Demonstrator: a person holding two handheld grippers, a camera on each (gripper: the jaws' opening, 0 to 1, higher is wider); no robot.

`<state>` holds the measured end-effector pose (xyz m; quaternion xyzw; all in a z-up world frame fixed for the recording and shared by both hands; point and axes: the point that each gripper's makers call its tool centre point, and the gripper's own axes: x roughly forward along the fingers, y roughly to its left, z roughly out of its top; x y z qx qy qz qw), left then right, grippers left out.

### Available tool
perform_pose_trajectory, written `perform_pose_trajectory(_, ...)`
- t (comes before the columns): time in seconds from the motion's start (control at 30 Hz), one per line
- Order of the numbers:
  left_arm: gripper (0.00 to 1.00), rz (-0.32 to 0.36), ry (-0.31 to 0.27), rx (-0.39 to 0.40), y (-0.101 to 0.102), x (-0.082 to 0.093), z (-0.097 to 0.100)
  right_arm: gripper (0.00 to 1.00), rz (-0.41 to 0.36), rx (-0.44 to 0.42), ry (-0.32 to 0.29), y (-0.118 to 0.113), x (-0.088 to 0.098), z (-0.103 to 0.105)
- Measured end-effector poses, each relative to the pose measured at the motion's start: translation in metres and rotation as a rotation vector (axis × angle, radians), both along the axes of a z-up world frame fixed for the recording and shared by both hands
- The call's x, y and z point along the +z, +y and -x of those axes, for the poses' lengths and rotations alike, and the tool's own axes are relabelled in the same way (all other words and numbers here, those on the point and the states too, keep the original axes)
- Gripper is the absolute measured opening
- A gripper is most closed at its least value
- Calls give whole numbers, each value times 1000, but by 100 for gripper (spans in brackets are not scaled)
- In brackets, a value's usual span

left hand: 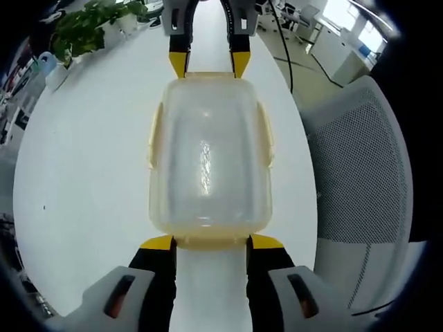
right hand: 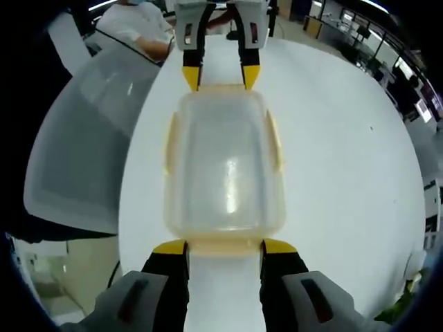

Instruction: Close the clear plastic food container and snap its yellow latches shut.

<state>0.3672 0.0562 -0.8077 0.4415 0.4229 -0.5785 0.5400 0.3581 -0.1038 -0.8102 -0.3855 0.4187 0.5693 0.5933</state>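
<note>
The clear plastic container (left hand: 208,159) (right hand: 225,166) lies lengthwise on the white table (left hand: 83,173) (right hand: 346,152) with its lid on. Pale yellow latches (left hand: 266,135) (right hand: 275,142) run along its long sides, lying flat against them. My left gripper (left hand: 211,243) (right hand: 221,76) is open, its yellow-tipped jaws at one short end of the container, either side of that end's latch. Facing it at the opposite short end, my right gripper (right hand: 224,247) (left hand: 209,63) is open too, its tips against the rim.
A white mesh office chair (left hand: 360,173) (right hand: 83,138) stands close to one long edge of the table. A potted plant (left hand: 90,28) sits on the table's far corner. A person (right hand: 138,21) sits beyond the table end. Bare tabletop lies on the other side of the container.
</note>
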Motion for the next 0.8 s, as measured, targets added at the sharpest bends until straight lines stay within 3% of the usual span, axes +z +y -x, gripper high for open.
perform_pose_trajectory(0.47, 40, -2, -53, -38, 2, 0, -3, 41, -18, 19, 2, -1, 3, 0)
perform_pose_trajectory(0.63, 42, 7, -50, -29, 2, 1, -2, 58, -44, 16, -28, 0, 7, -3)
perform_pose_trajectory(0.8, 45, 1, -51, -22, 5, 0, -3, 52, -32, 15, -30, -1, 7, -1)
